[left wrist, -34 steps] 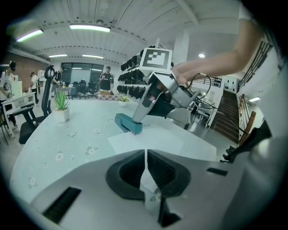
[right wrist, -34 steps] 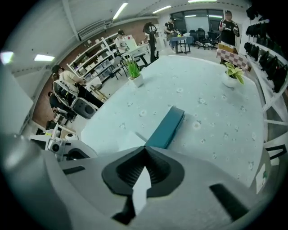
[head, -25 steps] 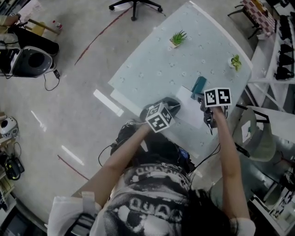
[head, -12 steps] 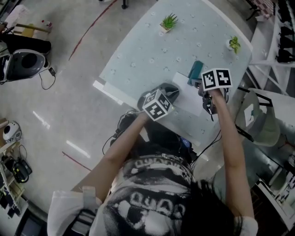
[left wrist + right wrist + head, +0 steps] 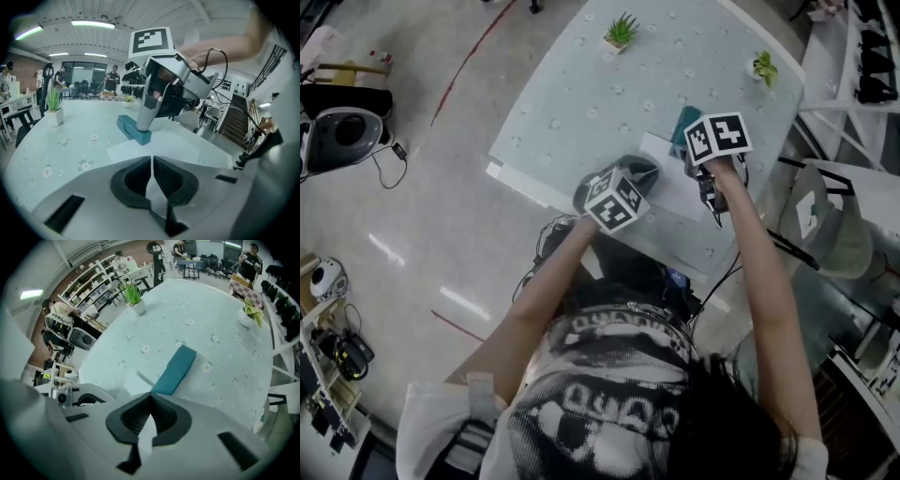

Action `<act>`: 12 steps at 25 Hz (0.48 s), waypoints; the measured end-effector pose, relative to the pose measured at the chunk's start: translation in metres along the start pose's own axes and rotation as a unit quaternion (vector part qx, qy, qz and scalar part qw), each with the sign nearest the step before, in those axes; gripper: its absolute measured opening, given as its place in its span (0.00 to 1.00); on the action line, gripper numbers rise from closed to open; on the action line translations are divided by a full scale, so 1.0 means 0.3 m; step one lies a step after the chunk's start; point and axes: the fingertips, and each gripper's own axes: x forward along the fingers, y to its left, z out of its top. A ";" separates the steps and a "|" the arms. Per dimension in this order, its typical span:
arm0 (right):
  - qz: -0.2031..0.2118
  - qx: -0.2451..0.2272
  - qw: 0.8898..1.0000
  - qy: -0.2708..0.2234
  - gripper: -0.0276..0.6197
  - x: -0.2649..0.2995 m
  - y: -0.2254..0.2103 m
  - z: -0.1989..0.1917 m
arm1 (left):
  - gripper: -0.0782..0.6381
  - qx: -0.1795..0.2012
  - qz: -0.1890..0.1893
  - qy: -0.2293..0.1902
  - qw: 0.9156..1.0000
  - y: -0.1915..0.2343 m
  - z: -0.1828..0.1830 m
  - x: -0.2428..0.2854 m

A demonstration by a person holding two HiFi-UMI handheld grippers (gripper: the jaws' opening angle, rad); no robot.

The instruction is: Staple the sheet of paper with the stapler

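Note:
A teal stapler (image 5: 682, 124) lies on the pale flowered table (image 5: 581, 103), with its front end over the far corner of a white sheet of paper (image 5: 670, 192). My right gripper (image 5: 701, 157) points steeply down, shut, under its marker cube. In the left gripper view its fingertips (image 5: 142, 127) stand on the front end of the stapler (image 5: 131, 130). The right gripper view shows its jaws (image 5: 151, 397) together over the stapler (image 5: 176, 369) and the paper (image 5: 133, 383). My left gripper (image 5: 152, 161) is shut, low at the near edge of the sheet (image 5: 187, 147). Whether it pinches the sheet is unclear.
Two small potted plants (image 5: 622, 30) (image 5: 763, 66) stand at the table's far side. A chair (image 5: 830, 244) stands close on the right, past the table's edge. Cables and equipment (image 5: 342, 136) lie on the floor at left.
The head camera has shifted, so the table sits higher and further left in the picture. Both grippers keep their places at the paper and the stapler.

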 end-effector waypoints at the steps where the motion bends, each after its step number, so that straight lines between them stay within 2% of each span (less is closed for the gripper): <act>1: -0.001 0.000 1.000 -0.004 0.05 -0.002 -0.003 0.001 | 0.13 0.000 0.001 0.000 1.000 0.000 0.004 0.002; 6: 0.037 0.033 0.999 -0.022 0.05 -0.006 -0.001 -0.003 | 0.13 -0.001 0.007 -0.002 1.000 -0.004 0.010 -0.008; 12: 0.037 0.014 0.998 -0.048 0.05 -0.017 -0.003 -0.005 | 0.13 0.026 0.004 0.005 1.000 -0.029 0.032 -0.064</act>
